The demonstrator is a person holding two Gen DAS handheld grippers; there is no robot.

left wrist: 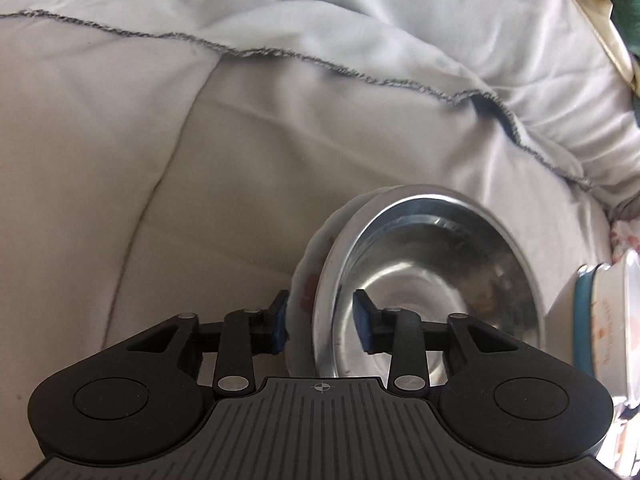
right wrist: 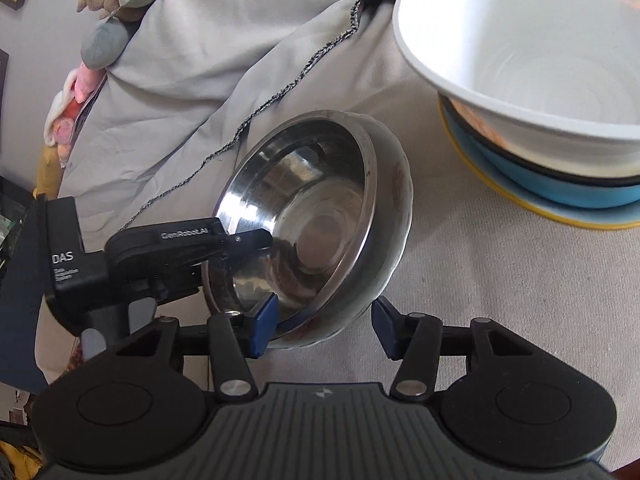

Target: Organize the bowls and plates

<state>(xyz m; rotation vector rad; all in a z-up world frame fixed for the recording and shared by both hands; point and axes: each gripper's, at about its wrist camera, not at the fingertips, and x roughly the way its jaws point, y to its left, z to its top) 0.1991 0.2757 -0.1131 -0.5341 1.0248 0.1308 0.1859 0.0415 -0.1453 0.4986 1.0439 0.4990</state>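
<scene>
A steel bowl [left wrist: 432,276] nests inside a white bowl with red marks [left wrist: 308,272], both tilted on edge over the bed. My left gripper [left wrist: 322,322] is shut on their rims, one pad inside the steel bowl and one outside the white bowl. In the right wrist view the same steel bowl [right wrist: 304,216] and white bowl [right wrist: 394,204] are tilted, with the left gripper [right wrist: 240,240] clamped on the far rim. My right gripper [right wrist: 324,326] is open with its fingers straddling the near rim. A stack with a large white bowl [right wrist: 532,48] on a blue bowl [right wrist: 560,188] and a yellow-rimmed plate [right wrist: 568,216] stands to the right.
A beige quilt [left wrist: 120,160] and a pale sheet with a dark stitched edge [left wrist: 320,20] cover the bed. The same stack shows at the left wrist view's right edge [left wrist: 600,320]. Stuffed toys [right wrist: 108,12] and clutter lie at the far left.
</scene>
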